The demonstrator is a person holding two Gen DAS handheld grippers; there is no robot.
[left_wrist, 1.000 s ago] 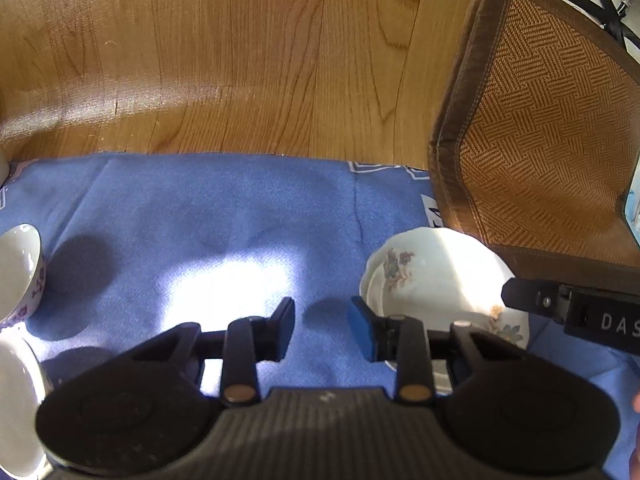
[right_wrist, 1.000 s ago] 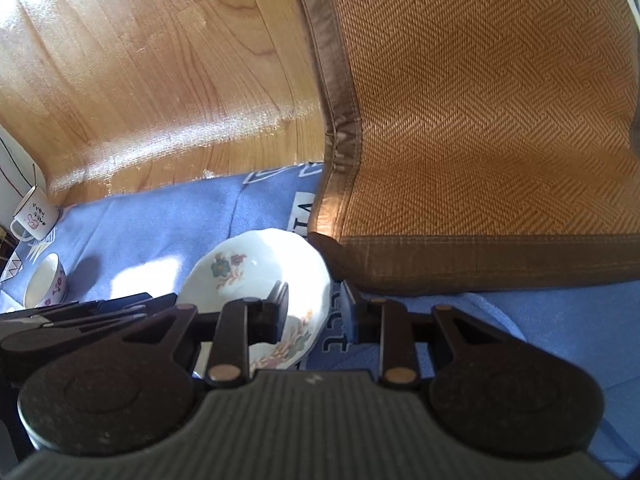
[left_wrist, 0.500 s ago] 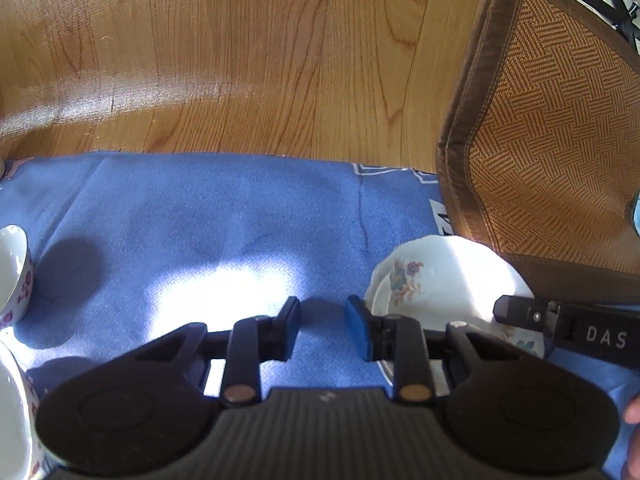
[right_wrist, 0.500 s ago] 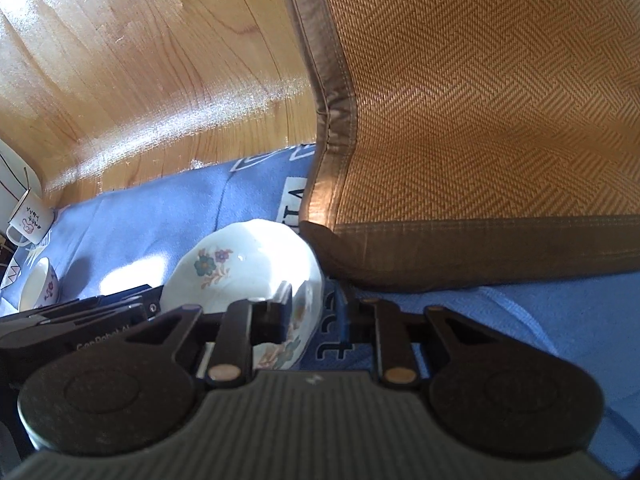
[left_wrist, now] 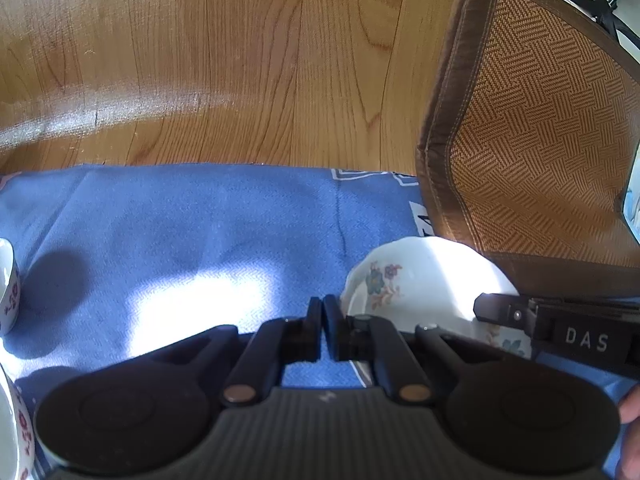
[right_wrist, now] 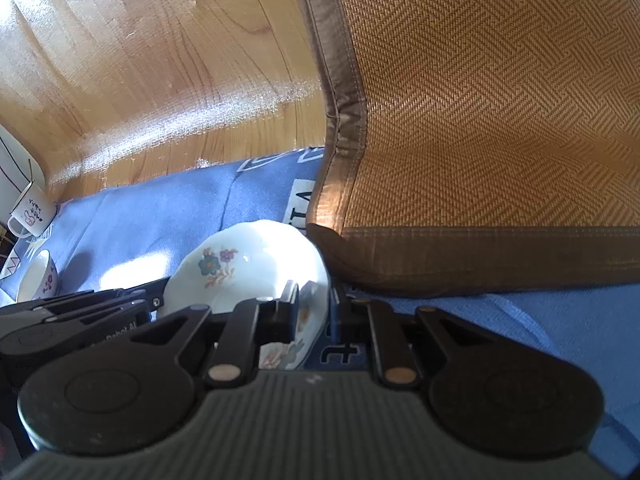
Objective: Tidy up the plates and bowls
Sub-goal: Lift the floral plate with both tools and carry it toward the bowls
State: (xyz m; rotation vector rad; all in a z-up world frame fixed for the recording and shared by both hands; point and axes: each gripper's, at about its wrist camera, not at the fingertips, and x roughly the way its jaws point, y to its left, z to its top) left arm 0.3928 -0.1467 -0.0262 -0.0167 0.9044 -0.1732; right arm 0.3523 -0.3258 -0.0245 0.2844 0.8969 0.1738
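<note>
A white floral plate (left_wrist: 424,276) lies on the blue cloth (left_wrist: 180,240) beside the chair. My left gripper (left_wrist: 322,312) is shut and empty, just left of the plate's rim. My right gripper (right_wrist: 314,300) is shut on the plate's right rim (right_wrist: 316,280), one finger inside the plate and one outside. The plate (right_wrist: 244,268) looks tilted up at that side. The right gripper's finger shows in the left wrist view (left_wrist: 504,312) over the plate. Two small white bowls with red pattern sit at the left edge (left_wrist: 8,280), (left_wrist: 16,432).
A brown woven chair back (left_wrist: 540,140) stands right behind the plate, also filling the right wrist view (right_wrist: 500,120). Wooden floor (left_wrist: 240,60) lies beyond the cloth. A white mug (right_wrist: 30,216) and a small bowl (right_wrist: 40,276) sit far left.
My left gripper has closed from open, with nothing in it. My right gripper has closed on the plate's rim and the plate has tipped up a little.
</note>
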